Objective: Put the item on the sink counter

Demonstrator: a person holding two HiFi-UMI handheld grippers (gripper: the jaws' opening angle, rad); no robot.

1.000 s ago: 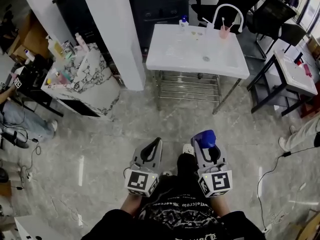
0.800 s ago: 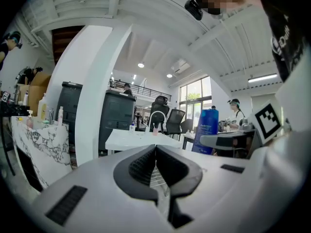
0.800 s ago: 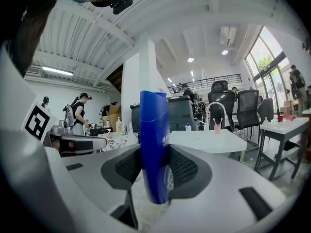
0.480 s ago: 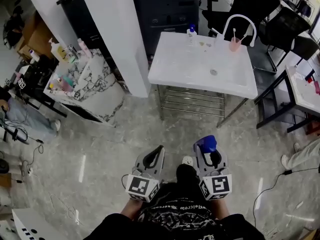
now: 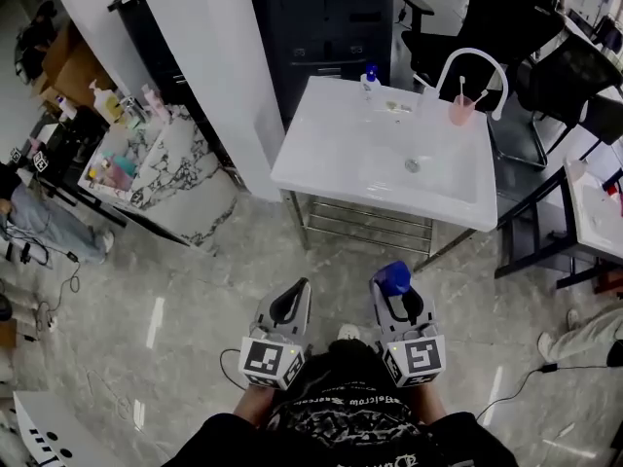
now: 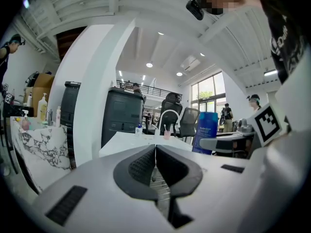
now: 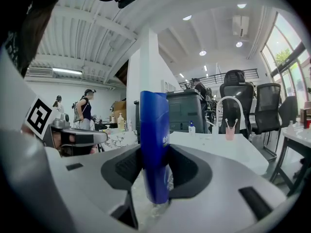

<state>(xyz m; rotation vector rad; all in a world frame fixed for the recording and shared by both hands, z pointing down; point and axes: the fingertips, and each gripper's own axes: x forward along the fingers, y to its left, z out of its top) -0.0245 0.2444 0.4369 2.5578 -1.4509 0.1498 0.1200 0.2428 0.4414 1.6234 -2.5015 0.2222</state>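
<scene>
A blue bottle [image 7: 154, 144] stands upright between the jaws of my right gripper [image 5: 392, 286], which is shut on it; its blue top [image 5: 393, 277] shows in the head view, and the left gripper view catches the bottle [image 6: 205, 131] too. My left gripper [image 5: 290, 303] is shut with nothing in it, its pads [image 6: 156, 165] pressed together. Both are held low in front of me, over the floor. The white sink counter [image 5: 331, 154] stands ahead with a curved faucet [image 5: 469, 64], a pink cup [image 5: 459, 110] with toothbrushes and a small pump bottle [image 5: 370, 81] at its back edge.
A white pillar [image 5: 219, 61] rises left of the sink. A marble-patterned table [image 5: 170, 163] with several bottles stands farther left. Black office chairs [image 5: 574, 71] and a second white table [image 5: 594, 212] are to the right. A person [image 5: 29, 227] sits at the far left. Cables lie on the floor.
The sink counter has come lower and larger in the head view, so I am closer to it. Both grippers keep their pose, the right still holding the bottle.
</scene>
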